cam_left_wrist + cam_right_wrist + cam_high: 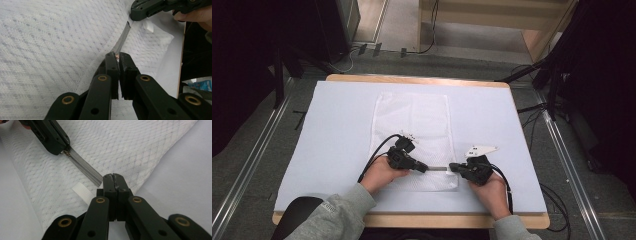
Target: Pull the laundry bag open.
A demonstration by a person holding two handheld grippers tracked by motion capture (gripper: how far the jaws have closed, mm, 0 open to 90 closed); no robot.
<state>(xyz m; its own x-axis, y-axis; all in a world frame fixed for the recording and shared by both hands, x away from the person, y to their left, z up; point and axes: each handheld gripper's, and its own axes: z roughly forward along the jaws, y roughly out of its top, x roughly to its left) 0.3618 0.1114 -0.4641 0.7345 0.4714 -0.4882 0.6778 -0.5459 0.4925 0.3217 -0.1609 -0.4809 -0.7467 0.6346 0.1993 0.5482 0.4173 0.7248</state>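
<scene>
A white mesh bag (412, 117) lies flat on the pale mat (337, 130), its grey zipper (438, 169) running along the near end. My left gripper (424, 168) is shut on the zipper pull (117, 56) at the zipper's left end. My right gripper (453, 167) is shut on the bag's edge at the zipper's other end (100, 180). In the left gripper view my own jaws (116, 55) pinch the small coppery pull, and the right gripper (140, 11) holds the far end of the taut zipper (123, 37). The right gripper view has its jaws (113, 177) pressed together on the cloth, with the left gripper (53, 141) at the upper left.
A white ribbed loop tag (82, 191) sticks out of the bag beside the right jaws. The mat covers a wooden table (412, 79) whose near edge runs just below the hands. Dark stands and cables (557, 75) flank the table on the floor.
</scene>
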